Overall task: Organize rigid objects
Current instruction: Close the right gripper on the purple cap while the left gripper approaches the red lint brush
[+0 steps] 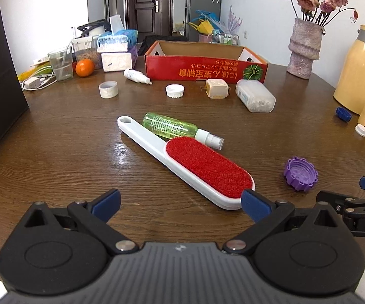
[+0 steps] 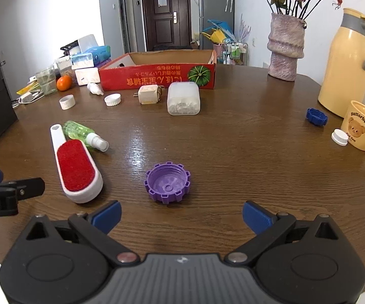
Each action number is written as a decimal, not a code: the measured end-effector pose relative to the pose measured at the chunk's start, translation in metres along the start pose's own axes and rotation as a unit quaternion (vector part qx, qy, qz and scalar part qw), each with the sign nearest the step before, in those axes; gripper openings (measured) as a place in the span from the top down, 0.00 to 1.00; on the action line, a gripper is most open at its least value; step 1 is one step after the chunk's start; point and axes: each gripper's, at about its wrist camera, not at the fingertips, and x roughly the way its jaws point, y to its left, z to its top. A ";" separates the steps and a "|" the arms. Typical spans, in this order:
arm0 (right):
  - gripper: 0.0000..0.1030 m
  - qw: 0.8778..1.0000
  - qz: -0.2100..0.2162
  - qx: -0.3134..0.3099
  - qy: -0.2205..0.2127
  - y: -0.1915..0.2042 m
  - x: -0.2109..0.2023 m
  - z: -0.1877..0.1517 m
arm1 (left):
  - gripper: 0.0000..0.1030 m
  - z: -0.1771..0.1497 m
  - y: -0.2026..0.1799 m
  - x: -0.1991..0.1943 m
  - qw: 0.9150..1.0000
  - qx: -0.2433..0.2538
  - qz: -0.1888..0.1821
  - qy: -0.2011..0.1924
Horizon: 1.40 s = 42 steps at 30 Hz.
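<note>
Wooden table (image 2: 233, 152) bearing the scattered items. At the far centre stands a red cardboard box (image 2: 157, 77), open at the top. On the right stand a yellow thermos jug (image 2: 344, 63) and, farther left, a vase (image 2: 285, 48) of dried roses. On the near left lies a lint brush (image 1: 182, 159) with a red pad and white handle, its handle touching a green spray bottle (image 1: 169, 126) lying on its side. Just in front of the box lie a translucent container (image 2: 183, 98) and a plug adapter (image 2: 148, 93). A purple cap (image 2: 168, 181) rests, hollow side up, near the centre. Left gripper (image 1: 181, 201): fingers spread wide, nothing held, its right fingertip overlapping the brush head in this view. Right gripper (image 2: 181, 215): fingers spread wide, nothing held, just short of the purple cap.
</note>
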 end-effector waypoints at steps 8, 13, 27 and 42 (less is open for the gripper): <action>0.05 1.000 0.010 -0.008 0.016 0.001 0.022 0.005 | 0.00 0.007 -0.002 0.021 1.000 -0.001 0.002 0.016; 0.06 1.000 0.014 -0.014 0.024 0.002 0.035 0.009 | 0.00 0.011 -0.004 0.032 1.000 -0.004 0.006 0.026; 0.10 0.999 0.032 -0.025 0.031 0.000 0.059 0.020 | 0.00 0.027 -0.013 0.057 0.999 -0.008 0.013 0.041; 0.43 0.997 0.064 -0.041 0.030 -0.003 0.075 0.029 | 0.00 0.038 -0.024 0.073 0.998 -0.014 0.026 0.051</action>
